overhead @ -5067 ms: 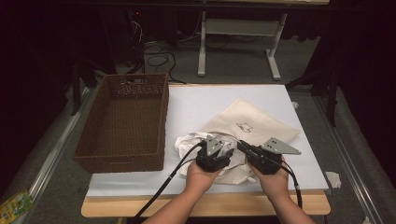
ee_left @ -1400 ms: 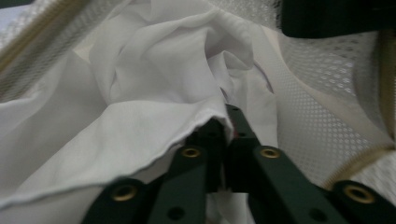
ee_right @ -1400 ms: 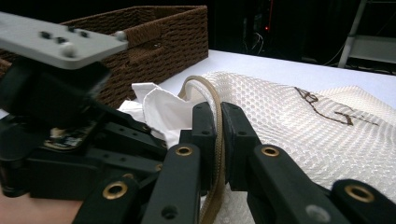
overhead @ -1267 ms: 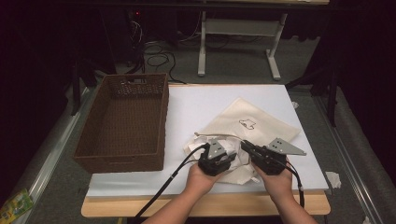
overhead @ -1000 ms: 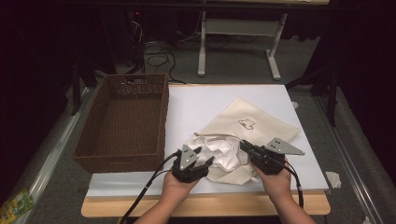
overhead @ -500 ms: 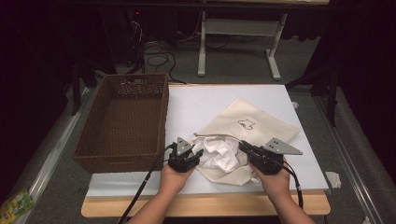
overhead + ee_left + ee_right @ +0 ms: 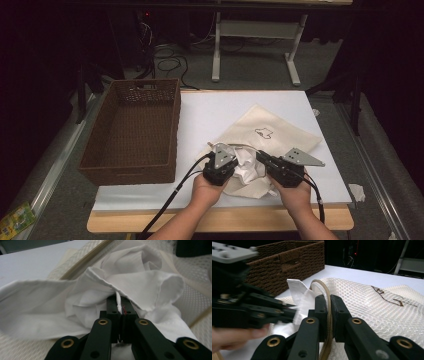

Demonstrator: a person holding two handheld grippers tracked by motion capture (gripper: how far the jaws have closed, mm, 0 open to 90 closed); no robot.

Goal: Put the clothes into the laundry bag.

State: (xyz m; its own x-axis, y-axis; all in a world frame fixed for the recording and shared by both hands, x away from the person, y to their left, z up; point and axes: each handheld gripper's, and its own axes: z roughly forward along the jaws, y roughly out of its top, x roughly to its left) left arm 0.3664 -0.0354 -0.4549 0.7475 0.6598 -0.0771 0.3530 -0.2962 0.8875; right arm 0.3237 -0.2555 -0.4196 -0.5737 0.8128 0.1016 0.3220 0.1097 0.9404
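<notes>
A cream mesh bag (image 7: 272, 131) with a small dark drawing lies on the white table (image 7: 225, 107). A crumpled white cloth (image 7: 247, 169) sits in its mouth at the near side. My left gripper (image 7: 234, 162) has just been closing, and in the left gripper view its jaws (image 7: 120, 305) are shut on a fold of the white cloth (image 7: 140, 282). My right gripper (image 7: 260, 157) is shut on the bag's tan rim band (image 7: 327, 296), which runs up between the pads (image 7: 329, 302). The mesh bag (image 7: 374, 305) spreads behind it.
A brown wicker basket (image 7: 174, 125) stands on the table's left side, with nothing inside that I can see; it also rises behind the left gripper as the wicker basket (image 7: 287, 262). Cables trail from both grippers over the table's front edge. Dark floor and a desk frame lie beyond.
My left gripper went out to the left, then came back right onto the white cloth and shut on it. The cloth now bunches higher at the bag's mouth. The right gripper stayed put.
</notes>
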